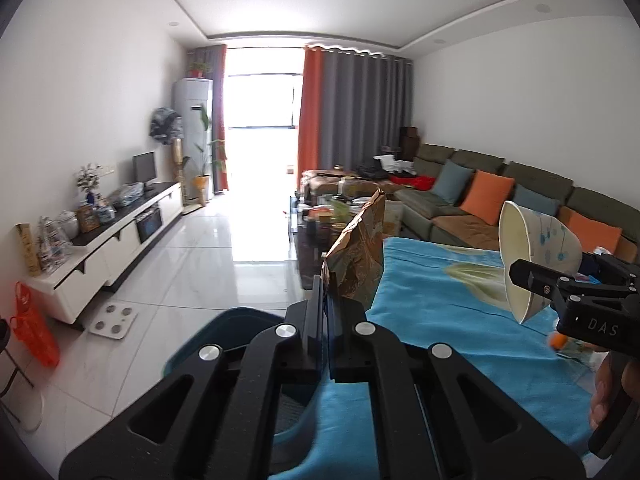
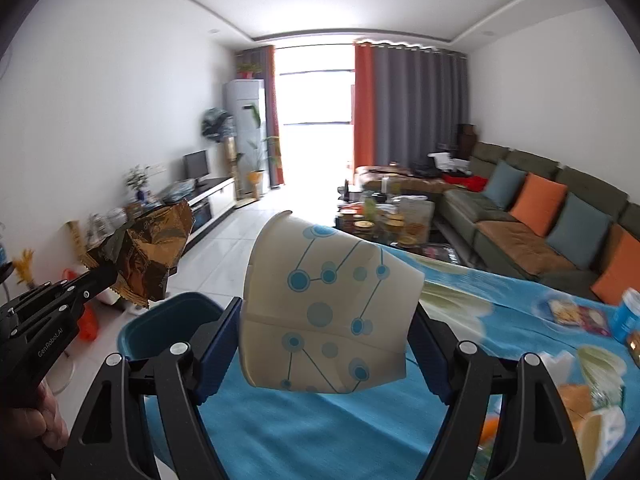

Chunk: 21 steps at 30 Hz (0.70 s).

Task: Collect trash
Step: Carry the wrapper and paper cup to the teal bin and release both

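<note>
Two trash items are held: paper cup (image 2: 328, 312), frame centre, squeezed between right gripper (image 2: 326, 344) fingers; foil wrapper (image 1: 354, 256) pinched by closed left gripper (image 1: 325, 320). Release both squarely over blue bin (image 2: 168, 324), lower left.

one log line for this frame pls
left hand-held gripper: shut on wrapper | right hand-held gripper: shut on paper cup | bin: below
</note>
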Motion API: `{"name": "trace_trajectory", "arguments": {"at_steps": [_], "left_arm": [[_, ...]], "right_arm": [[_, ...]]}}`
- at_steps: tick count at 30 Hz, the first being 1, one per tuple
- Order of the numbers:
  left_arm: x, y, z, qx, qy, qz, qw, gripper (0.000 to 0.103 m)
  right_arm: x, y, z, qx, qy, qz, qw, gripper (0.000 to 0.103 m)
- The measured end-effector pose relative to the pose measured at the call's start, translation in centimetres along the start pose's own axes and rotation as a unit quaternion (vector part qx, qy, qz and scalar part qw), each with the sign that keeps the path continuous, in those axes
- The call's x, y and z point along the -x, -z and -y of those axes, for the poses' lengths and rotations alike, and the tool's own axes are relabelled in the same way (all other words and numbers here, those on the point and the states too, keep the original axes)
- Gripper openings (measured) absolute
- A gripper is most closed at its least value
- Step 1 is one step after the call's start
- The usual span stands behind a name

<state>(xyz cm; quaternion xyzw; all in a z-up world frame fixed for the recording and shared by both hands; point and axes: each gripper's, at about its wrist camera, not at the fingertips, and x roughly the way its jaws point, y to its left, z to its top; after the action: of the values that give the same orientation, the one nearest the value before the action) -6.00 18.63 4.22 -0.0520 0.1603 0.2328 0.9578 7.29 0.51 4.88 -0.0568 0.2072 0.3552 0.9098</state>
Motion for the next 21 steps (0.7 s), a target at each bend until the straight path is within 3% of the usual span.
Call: {"name": "trace_trajectory", "arguments": {"at_steps": [9, 21], "left_arm": [[0.5, 1.5, -7.1, 0.022, -0.072, -0.026, 0.9969, 0.002], [-4.2, 5.8, -10.8, 0.064, -0.090, -0.107, 0.9881, 0.002]], "right_arm": [[-3.8, -2.1, -4.5, 0.042, -0.061, -0.023, 0.997, 0.076], [-12.2, -1.9, -11.3, 0.082, -0.129, -0.115, 0.982, 0.076]]}}
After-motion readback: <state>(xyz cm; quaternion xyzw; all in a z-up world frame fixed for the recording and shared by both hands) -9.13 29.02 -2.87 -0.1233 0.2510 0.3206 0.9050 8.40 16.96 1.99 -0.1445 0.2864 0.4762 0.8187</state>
